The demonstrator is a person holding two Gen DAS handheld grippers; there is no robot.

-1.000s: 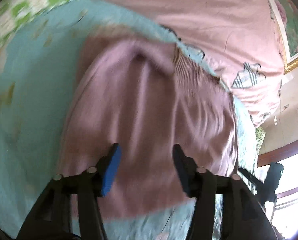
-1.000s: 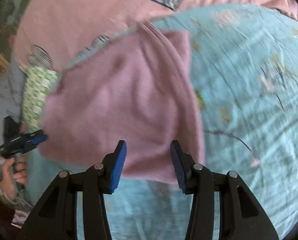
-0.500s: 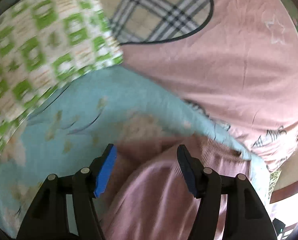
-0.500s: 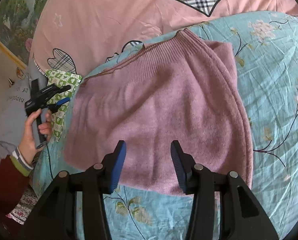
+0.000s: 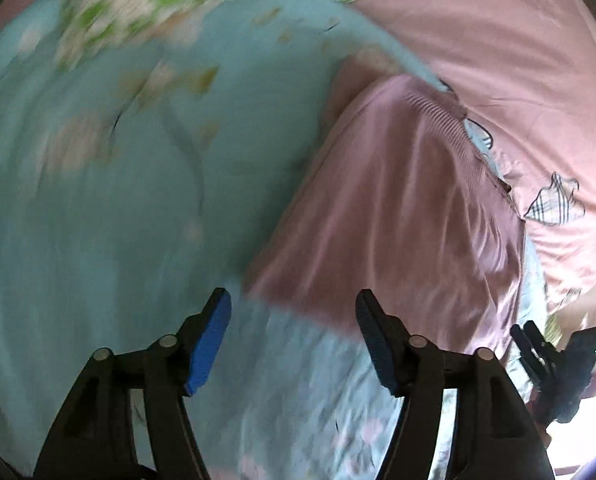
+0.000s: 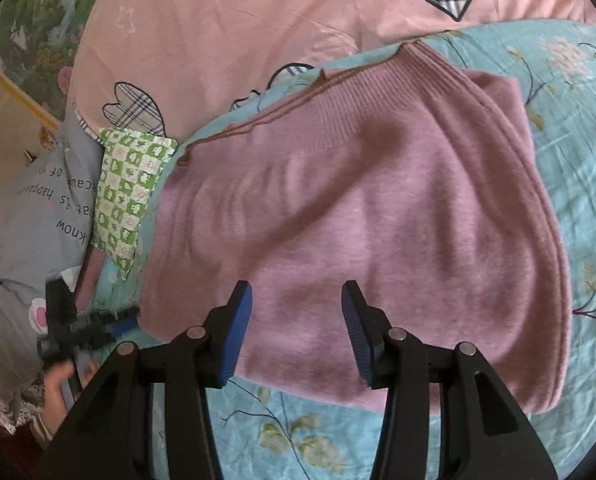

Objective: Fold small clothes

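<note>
A mauve knitted garment lies folded on a light blue floral sheet, its ribbed band toward the pink bedding. My right gripper is open and empty, hovering over the garment's near edge. In the left wrist view the same garment lies to the right, blurred. My left gripper is open and empty, just off the garment's near left corner. It also shows at the garment's left edge in the right wrist view.
A pink duvet with plaid hearts lies beyond the garment. A green-and-white checked cloth and a grey printed pillow sit at the left. The right gripper shows at the lower right of the left wrist view.
The left gripper has swung back from the far side of the bed to the garment's near left corner. The right gripper has come slightly closer to the garment. Both stay open.
</note>
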